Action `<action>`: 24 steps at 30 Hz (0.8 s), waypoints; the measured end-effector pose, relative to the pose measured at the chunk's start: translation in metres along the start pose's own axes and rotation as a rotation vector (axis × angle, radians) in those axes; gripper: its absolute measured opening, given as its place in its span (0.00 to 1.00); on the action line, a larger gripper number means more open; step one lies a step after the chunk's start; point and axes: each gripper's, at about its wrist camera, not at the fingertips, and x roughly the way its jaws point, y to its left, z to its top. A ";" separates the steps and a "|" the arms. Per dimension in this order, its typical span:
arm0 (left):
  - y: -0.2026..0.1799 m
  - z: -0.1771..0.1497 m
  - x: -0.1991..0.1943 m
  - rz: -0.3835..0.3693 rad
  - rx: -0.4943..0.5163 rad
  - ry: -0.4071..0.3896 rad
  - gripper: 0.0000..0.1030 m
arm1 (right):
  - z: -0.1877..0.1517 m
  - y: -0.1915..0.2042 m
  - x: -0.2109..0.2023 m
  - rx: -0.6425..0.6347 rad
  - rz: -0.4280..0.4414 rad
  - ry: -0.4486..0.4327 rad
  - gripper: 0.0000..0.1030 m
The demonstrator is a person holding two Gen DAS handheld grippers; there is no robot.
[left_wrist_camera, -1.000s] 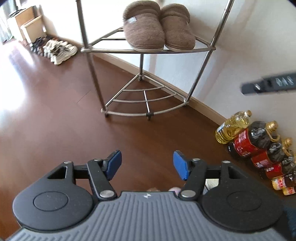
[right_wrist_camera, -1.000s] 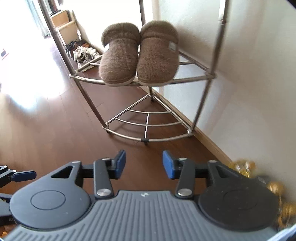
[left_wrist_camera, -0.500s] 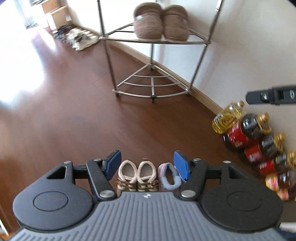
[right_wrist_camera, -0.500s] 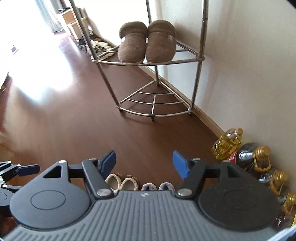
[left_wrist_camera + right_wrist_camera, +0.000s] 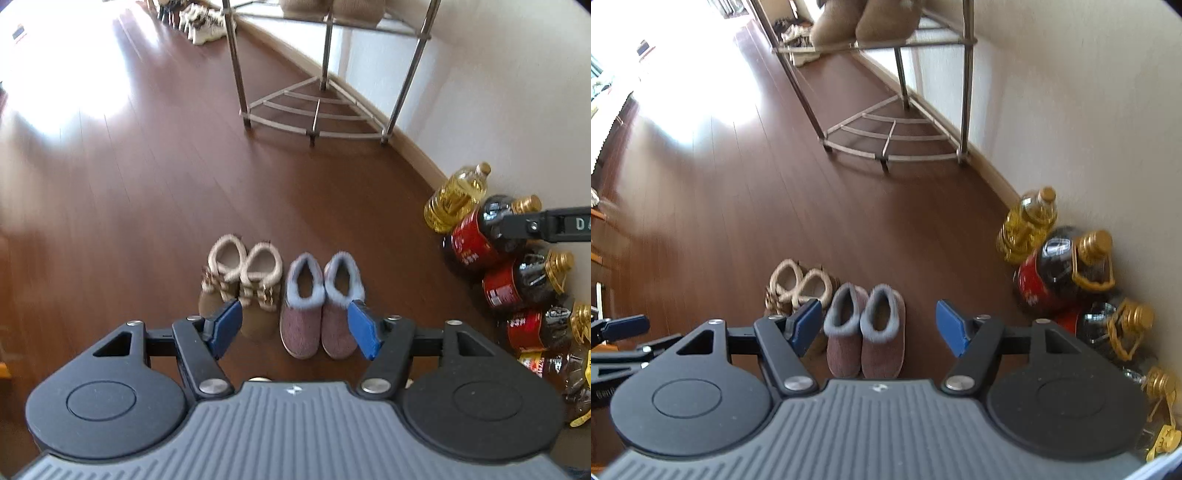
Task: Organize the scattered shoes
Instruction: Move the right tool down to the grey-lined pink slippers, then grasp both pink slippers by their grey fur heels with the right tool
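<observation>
Done: brown knitted slippers [image 5: 864,22] paired on upper tier of steel corner rack [image 5: 966,85].
Left: tan fleece-lined slippers [image 5: 240,284], maroon grey-cuffed slippers [image 5: 319,306] on wood floor, near rack.
Left gripper [image 5: 295,328], right gripper [image 5: 881,326]: spread, empty.

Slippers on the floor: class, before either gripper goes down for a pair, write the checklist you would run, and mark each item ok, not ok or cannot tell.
1. Left gripper empty, jaws apart: ok.
2. Right gripper empty, jaws apart: ok.
3. Pink slippers with grey fleece lie side by side as a pair under the right gripper: ok.
4. Tan slippers with cream fleece lie side by side as a pair: ok, though the left gripper's view straddles both pairs, so its aim is not ok.
5. Free tier on the metal corner rack: ok, the bottom tier is bare; brown slippers fill the one above.
6. Oil bottles by the wall stand apart from the slippers: ok.
</observation>
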 end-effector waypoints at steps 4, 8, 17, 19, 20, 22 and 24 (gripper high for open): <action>0.002 -0.013 0.022 0.005 0.027 0.035 0.64 | -0.007 0.010 0.027 0.008 0.010 0.046 0.64; 0.016 -0.009 0.043 -0.044 0.037 0.060 0.64 | -0.010 0.029 0.050 0.000 -0.013 0.070 0.64; 0.066 0.016 0.094 -0.056 0.146 0.055 0.64 | -0.018 0.072 0.112 0.055 -0.047 0.094 0.64; 0.069 0.014 0.107 -0.054 0.179 0.059 0.64 | -0.024 0.077 0.134 0.059 -0.045 0.111 0.63; 0.069 0.012 0.114 -0.057 0.187 0.060 0.64 | -0.026 0.078 0.144 0.055 -0.043 0.119 0.63; 0.069 0.005 0.133 -0.068 0.198 0.065 0.64 | -0.033 0.079 0.177 0.039 -0.052 0.153 0.63; 0.067 -0.005 0.156 -0.084 0.188 0.075 0.64 | -0.038 0.077 0.198 0.033 -0.052 0.172 0.63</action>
